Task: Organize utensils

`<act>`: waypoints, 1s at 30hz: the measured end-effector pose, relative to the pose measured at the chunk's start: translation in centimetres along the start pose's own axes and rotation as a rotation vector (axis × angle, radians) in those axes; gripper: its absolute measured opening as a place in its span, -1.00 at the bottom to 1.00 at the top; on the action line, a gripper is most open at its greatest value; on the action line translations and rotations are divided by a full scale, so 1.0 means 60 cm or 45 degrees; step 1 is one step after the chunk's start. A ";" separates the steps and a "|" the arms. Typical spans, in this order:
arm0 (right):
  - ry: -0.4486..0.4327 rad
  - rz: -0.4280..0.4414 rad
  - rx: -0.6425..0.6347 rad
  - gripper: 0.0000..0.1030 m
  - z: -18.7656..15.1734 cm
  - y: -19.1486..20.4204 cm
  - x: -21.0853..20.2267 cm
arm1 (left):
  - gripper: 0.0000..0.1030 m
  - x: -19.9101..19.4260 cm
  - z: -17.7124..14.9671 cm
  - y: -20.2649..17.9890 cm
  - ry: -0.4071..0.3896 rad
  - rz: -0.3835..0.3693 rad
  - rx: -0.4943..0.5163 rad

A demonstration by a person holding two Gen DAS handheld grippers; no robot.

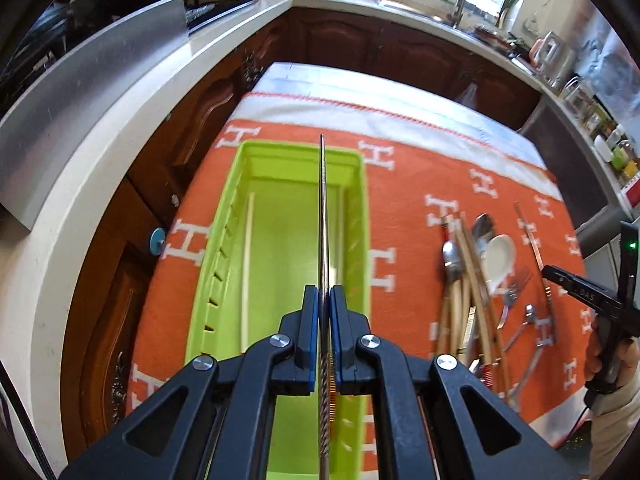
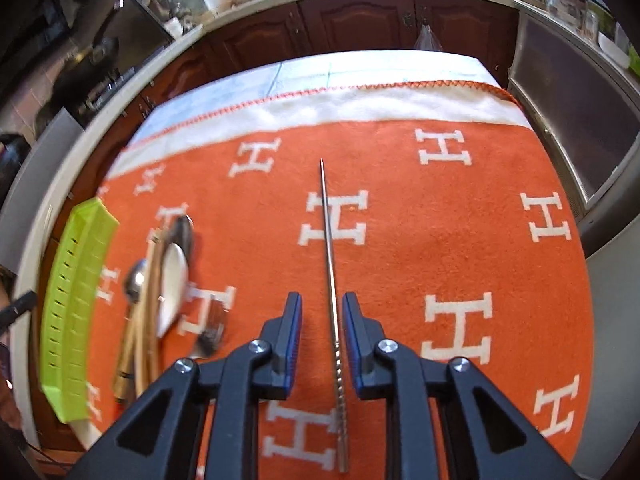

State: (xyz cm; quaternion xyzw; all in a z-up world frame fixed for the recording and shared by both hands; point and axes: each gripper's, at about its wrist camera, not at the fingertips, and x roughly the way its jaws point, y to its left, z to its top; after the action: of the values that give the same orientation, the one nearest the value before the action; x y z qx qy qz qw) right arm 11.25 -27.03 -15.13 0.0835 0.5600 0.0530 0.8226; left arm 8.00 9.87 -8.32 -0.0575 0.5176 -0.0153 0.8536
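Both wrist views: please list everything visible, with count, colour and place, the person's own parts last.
tray: one, lime green, left part of the blanket
wooden chopstick: one, pale, inside tray along its left wall
blanket: one, orange with white H letters
metal chopsticks: two, silver; one clamped above the tray, one between open pads, over the blanket
utensil pile: spoons, forks, wooden chopsticks, white ceramic spoon; count unclear; right of tray
left gripper: black, blue pads, shut
right gripper: black, blue pads, open
hand: one, holding the right gripper
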 end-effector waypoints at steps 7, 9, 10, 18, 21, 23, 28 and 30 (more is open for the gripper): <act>-0.007 -0.137 -0.104 -0.89 -0.014 0.020 0.012 | -0.93 0.041 -0.010 0.018 0.045 0.020 -0.029; 0.005 -0.124 -0.071 -0.89 -0.014 0.018 0.008 | -0.93 0.043 -0.012 0.021 0.045 0.024 -0.033; 0.003 -0.119 -0.048 -0.89 -0.014 0.017 0.003 | -0.90 0.042 -0.012 0.022 0.043 0.025 -0.034; -0.051 0.075 0.049 -0.89 -0.001 0.070 -0.092 | -0.59 0.000 -0.005 0.021 -0.019 0.055 -0.006; -0.047 0.175 0.018 -0.89 0.004 0.128 -0.121 | -0.41 -0.028 -0.002 0.020 -0.071 0.108 0.015; -0.032 0.240 0.003 -0.89 0.006 0.169 -0.130 | -0.18 -0.044 -0.001 0.025 -0.099 0.126 0.006; 0.066 0.413 0.006 -0.89 0.012 0.277 -0.118 | -0.03 -0.070 -0.013 0.054 -0.147 0.177 -0.039; 0.109 0.440 -0.001 -0.89 0.012 0.327 -0.102 | -0.03 -0.070 -0.018 0.070 -0.139 0.171 -0.070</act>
State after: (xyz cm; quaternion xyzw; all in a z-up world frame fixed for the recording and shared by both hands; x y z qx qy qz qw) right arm 9.79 -8.95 -5.44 0.1759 0.5716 0.1974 0.7768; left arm 4.97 14.32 -5.60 -0.0468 0.4732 0.0593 0.8777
